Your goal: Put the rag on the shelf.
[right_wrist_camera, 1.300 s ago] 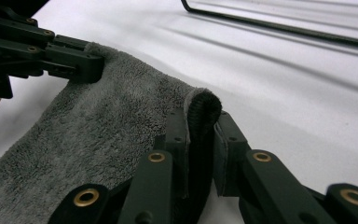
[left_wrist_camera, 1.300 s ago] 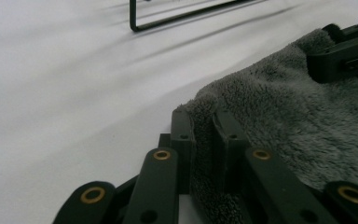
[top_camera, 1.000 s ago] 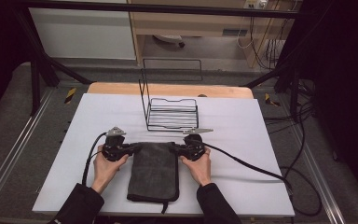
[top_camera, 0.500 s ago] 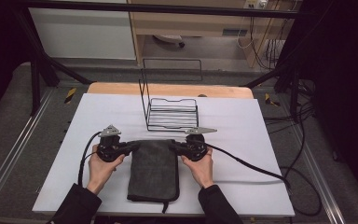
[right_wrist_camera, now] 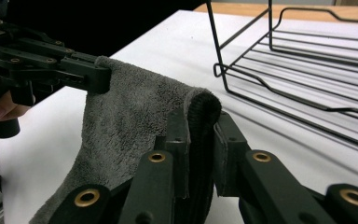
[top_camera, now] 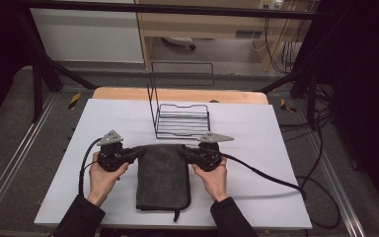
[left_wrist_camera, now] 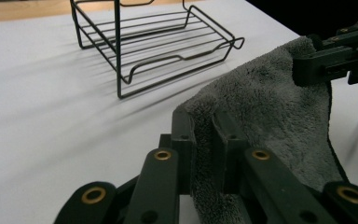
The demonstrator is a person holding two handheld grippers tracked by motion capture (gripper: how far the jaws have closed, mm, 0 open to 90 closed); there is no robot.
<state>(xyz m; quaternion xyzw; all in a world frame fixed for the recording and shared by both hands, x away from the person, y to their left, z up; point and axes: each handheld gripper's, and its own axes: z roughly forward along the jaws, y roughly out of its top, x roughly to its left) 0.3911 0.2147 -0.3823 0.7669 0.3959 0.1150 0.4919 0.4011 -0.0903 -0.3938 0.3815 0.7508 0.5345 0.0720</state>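
Two hand-held grippers [top_camera: 140, 151] [top_camera: 183, 152] pinch one grey towel [top_camera: 163, 180] beside one wire rack [top_camera: 182, 121].

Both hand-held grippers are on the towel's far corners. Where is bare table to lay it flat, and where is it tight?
Bare white table lies left of the wire rack, and more lies right of it toward the table's right edge. It is tight in the middle: the grey towel, pinched by the left hand-held gripper and right hand-held gripper, sits just in front of the rack.
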